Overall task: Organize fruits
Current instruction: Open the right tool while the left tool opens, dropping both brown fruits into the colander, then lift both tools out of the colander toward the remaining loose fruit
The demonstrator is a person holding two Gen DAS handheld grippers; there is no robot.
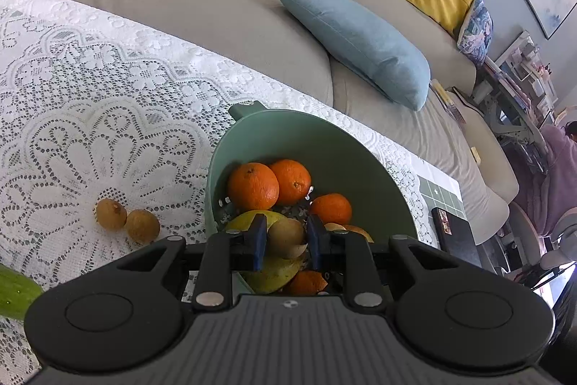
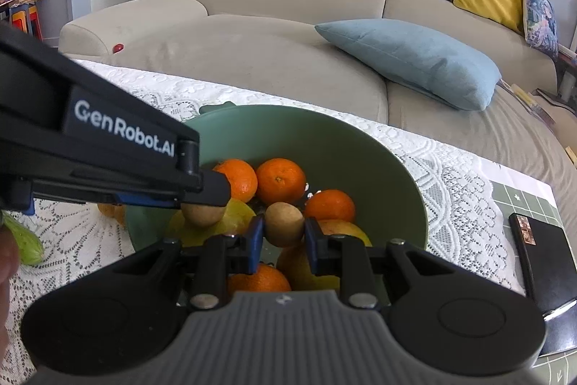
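Observation:
A green bowl (image 1: 288, 118) (image 2: 324, 121) on the lace tablecloth holds three oranges (image 1: 252, 184) (image 2: 280, 181) and a yellow fruit (image 1: 249, 219) (image 2: 238, 211). My left gripper (image 1: 286, 230) hangs over the bowl's near side, shut on a small brown fruit (image 1: 285, 233). In the right wrist view the left gripper (image 2: 212, 201) reaches in from the left with that fruit (image 2: 202, 213) under its tips. My right gripper (image 2: 283, 230) is beside it over the bowl, shut on a second small brown fruit (image 2: 284, 226). Two more brown fruits (image 1: 111, 213) (image 1: 142, 225) lie on the cloth left of the bowl.
A green vegetable (image 1: 14, 291) (image 2: 25, 244) lies at the table's near left. A black box (image 1: 454, 237) (image 2: 544, 258) sits right of the bowl. A beige sofa with a blue cushion (image 1: 357, 42) runs behind the table. A person in purple (image 1: 555, 175) sits far right.

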